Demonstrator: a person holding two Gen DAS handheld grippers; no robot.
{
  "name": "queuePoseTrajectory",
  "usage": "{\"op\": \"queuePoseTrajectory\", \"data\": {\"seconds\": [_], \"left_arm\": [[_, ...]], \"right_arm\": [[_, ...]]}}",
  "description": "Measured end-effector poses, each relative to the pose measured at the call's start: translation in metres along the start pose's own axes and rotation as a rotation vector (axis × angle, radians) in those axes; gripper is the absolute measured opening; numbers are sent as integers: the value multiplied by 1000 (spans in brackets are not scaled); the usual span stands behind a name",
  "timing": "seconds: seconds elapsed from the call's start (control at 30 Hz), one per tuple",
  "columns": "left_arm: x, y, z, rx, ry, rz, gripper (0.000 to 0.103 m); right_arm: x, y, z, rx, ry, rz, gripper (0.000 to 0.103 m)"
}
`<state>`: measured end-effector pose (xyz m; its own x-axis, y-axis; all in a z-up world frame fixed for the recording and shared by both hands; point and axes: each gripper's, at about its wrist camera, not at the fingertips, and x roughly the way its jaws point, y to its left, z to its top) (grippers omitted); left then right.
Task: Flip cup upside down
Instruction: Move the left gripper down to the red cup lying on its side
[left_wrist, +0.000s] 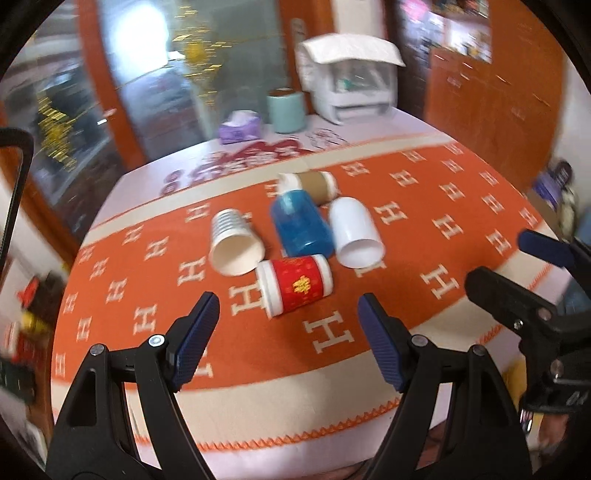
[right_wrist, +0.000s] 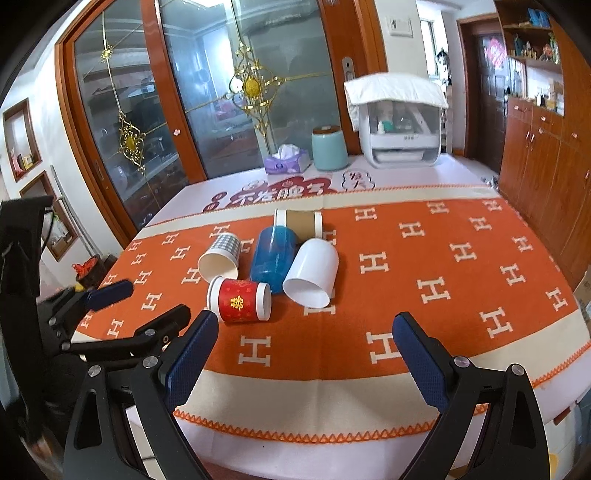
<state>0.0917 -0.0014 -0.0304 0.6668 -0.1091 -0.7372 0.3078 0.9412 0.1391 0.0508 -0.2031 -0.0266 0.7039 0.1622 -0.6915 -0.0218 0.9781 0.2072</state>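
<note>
Several cups lie on their sides in a cluster on the orange cloth (left_wrist: 424, 236) (right_wrist: 424, 266): a red cup with a gold sign (left_wrist: 295, 284) (right_wrist: 240, 300), a blue translucent cup (left_wrist: 301, 225) (right_wrist: 273, 258), a white cup (left_wrist: 354, 232) (right_wrist: 312, 273), a checked paper cup (left_wrist: 234, 242) (right_wrist: 221, 256) and a brown cup (left_wrist: 310, 184) (right_wrist: 300, 221). My left gripper (left_wrist: 290, 321) is open and empty, just in front of the red cup. My right gripper (right_wrist: 306, 343) is open and empty, nearer than the cluster. The left gripper also shows at the right wrist view's left edge (right_wrist: 142, 301).
At the table's far side stand a purple tissue box (right_wrist: 287, 162), a teal canister (right_wrist: 328, 147) and a white covered cabinet (right_wrist: 399, 122). Glass doors are behind the table. Wooden cupboards (right_wrist: 546, 155) line the right wall. The table's near edge is just below both grippers.
</note>
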Motion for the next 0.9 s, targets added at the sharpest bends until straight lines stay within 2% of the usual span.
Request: {"op": "queuePoseTrajectory", "data": {"seconds": [0.13, 0.2, 0.47, 0.6, 0.67, 0.7, 0.9], "left_arm": [[28, 7, 23, 101, 58, 0, 75], [44, 10, 32, 170, 105, -24, 75], [89, -12, 47, 524, 162, -80, 75], [116, -31, 48, 675, 216, -92, 75], [131, -38, 49, 723, 254, -90, 75], [134, -51, 32, 739, 262, -95, 75], [167, -63, 19, 843, 336, -73, 75]], "right_arm": [[19, -6, 11, 27, 82, 7, 96], [33, -10, 13, 56, 124, 18, 96], [94, -24, 16, 157, 264, 67, 96], [118, -20, 15, 159, 289, 69, 96], [128, -20, 13, 163, 303, 68, 96], [133, -20, 12, 168, 311, 70, 96], [155, -26, 2, 197, 362, 78, 96]]}}
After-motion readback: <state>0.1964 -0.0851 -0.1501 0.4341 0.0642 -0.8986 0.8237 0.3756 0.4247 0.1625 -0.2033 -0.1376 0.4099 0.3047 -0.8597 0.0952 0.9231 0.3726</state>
